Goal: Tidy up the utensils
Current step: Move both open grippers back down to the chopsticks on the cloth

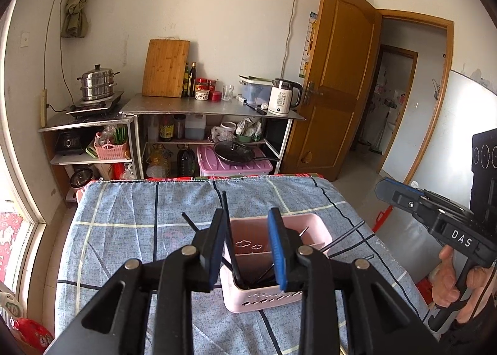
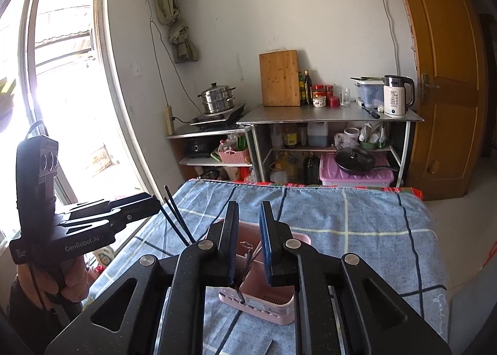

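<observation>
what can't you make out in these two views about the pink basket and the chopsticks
- Left wrist view: pink basket side walls sit behind the left tool.
- Right wrist view: basket interior hidden by the right tool.
- Chopsticks: count unclear, dark and overlapping.
- Basket's far compartment contents: too shadowed.

Table under blue checked cloth (image 1: 130,215); pink utensil caddy (image 1: 310,230) stands on it, black chopsticks (image 1: 344,235) beside.

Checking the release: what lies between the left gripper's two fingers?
In the left wrist view, black chopsticks stand between the left gripper's fingers, in the pink basket.
</observation>
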`<state>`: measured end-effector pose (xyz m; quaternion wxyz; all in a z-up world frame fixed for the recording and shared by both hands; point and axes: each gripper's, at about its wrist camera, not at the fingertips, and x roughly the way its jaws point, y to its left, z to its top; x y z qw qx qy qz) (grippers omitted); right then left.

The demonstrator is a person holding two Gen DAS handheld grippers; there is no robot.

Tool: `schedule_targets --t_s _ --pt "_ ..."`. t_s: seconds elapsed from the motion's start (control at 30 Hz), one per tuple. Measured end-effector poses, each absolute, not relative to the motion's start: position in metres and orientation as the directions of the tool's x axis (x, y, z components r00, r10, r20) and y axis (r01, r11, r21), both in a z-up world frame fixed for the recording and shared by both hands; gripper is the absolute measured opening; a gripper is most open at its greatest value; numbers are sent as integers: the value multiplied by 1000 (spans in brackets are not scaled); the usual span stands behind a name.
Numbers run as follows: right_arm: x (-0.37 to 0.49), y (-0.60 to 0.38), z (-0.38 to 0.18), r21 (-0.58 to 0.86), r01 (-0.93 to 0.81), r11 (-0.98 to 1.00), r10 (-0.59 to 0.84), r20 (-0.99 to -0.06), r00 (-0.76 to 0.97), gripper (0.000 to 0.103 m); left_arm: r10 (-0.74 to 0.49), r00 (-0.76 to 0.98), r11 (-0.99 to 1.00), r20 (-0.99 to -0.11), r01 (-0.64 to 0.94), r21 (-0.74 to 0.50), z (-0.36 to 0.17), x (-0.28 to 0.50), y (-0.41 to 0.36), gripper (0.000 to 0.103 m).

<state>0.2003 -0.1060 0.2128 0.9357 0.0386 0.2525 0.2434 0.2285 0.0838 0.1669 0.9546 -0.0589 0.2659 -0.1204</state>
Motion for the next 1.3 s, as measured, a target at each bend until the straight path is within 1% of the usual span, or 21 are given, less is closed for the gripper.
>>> schedule_targets --t_s 0.17,0.3,0.53,0.67,0.9,1.07,1.3 --pt "174 -122 223 196 -427 883 469 -415 779 14 -262 857 962 -445 194 -193 177 203 88 30" --pt "152 -136 224 197 -414 889 459 -396 795 14 -268 866 959 -422 198 -202 175 182 86 30" --pt "110 -161 207 205 -394 896 443 -390 807 14 -309 855 946 -416 234 -223 154 140 75 30" --pt "93 -172 190 229 -385 894 447 -407 797 14 -334 833 940 -441 260 -221 132 123 62 30" --pt "72 -187 154 264 -358 896 443 -451 775 14 -373 781 926 -501 278 -257 90 110 45 30" --pt "66 -195 131 289 -337 896 441 -488 753 14 -384 726 923 -570 285 -257 62 118 27 30" --pt "69 -201 112 310 -317 896 439 -523 730 14 -400 659 916 -637 288 -278 32 134 8 30"
